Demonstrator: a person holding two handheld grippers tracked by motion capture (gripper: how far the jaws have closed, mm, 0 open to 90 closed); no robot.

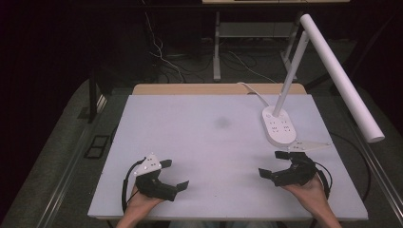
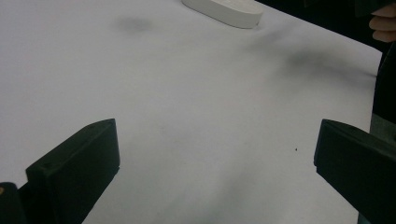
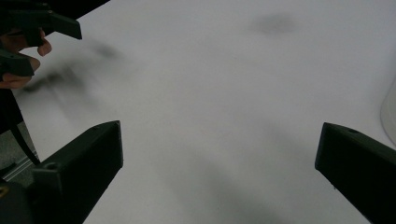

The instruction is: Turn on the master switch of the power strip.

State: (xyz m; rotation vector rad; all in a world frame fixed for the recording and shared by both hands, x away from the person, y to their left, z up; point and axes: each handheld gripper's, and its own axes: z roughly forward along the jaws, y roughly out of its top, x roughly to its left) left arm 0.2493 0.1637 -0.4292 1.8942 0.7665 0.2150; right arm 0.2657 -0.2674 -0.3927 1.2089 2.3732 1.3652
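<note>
1. The left gripper (image 1: 174, 174) was seen near the front edge of the table (image 1: 199, 142), toward its front-left corner, held in a hand (image 1: 138, 202). Its jaws stood wide apart, with nothing between them.
2. The right gripper (image 1: 272, 164) was seen near the front edge, toward the front-right corner, held in the other hand (image 1: 309, 190). Its jaws also stood wide apart, with bare table between them.
3. The lamp (image 1: 280, 127) was noted as the nearest thing to the grippers. Its white base rested near the right edge of the table, just behind the right gripper and apart from it; the stem rose from the base and the long white head (image 1: 340, 78) reached out past the right edge.
4. In the left gripper view the lamp base (image 2: 224, 10) was recorded at the far side of the table, well apart from that gripper.
5. A faint dark smudge (image 1: 222, 122) was noted near the middle of the table.
6. Progress was judged as not begun: the lamp was untouched and nothing was gripped. The approach, the grip and any handling of the lamp were all judged left to do.
</note>
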